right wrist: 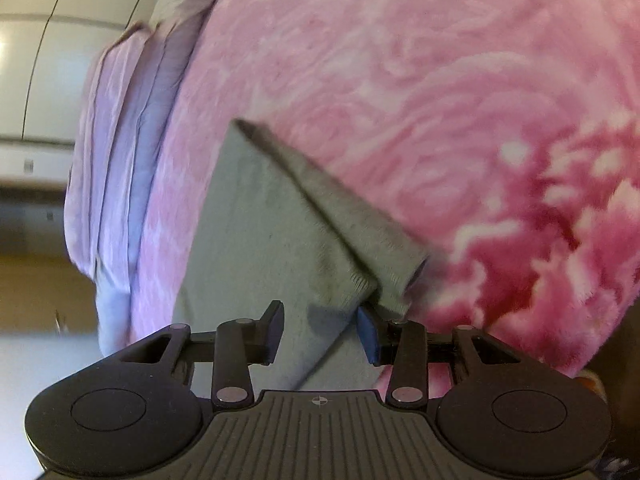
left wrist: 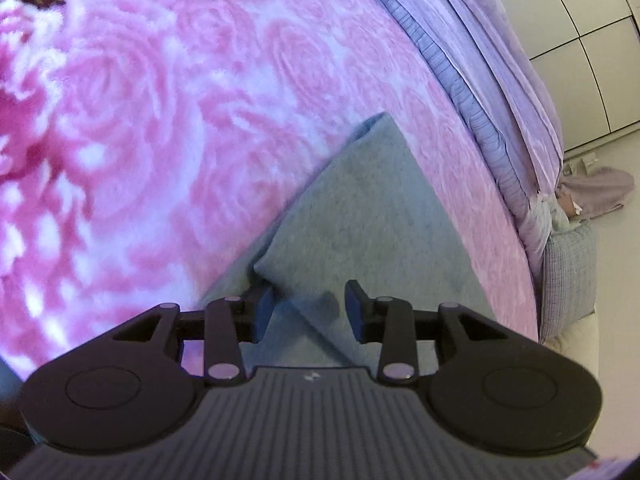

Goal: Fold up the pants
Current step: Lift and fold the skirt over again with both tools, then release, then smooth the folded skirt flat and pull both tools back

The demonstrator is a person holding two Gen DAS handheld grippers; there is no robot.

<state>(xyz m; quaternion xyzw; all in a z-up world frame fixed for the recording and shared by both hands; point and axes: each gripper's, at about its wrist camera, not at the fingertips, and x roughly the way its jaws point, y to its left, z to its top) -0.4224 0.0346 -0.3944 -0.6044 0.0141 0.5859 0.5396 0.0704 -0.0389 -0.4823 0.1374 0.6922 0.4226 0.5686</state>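
Pants (left wrist: 360, 216), grey and folded into a flat slab, lie on the pink rose-patterned blanket (left wrist: 168, 128) near its edge, where lilac bedding (left wrist: 492, 92) is bunched along the bed's side. In the left wrist view the pants run away from the left gripper (left wrist: 309, 312) to a corner pointing up the blanket, and a folded-over layer crosses the cloth just ahead of the fingers. That gripper's jaws stand apart over the pants, with grey cloth showing between the blue pads (left wrist: 265, 307); nothing is pinched. In the right wrist view the right gripper (right wrist: 322, 330) also stands with jaws spread above the pants (right wrist: 256, 232). A raised fold of grey cloth runs diagonally from the far corner down toward the right-hand pad (right wrist: 367, 334), its hem end just beside that pad; whether they touch cannot be told. Beyond the bedding, pale cupboard doors (left wrist: 592, 32) and the floor (left wrist: 616, 248) show.
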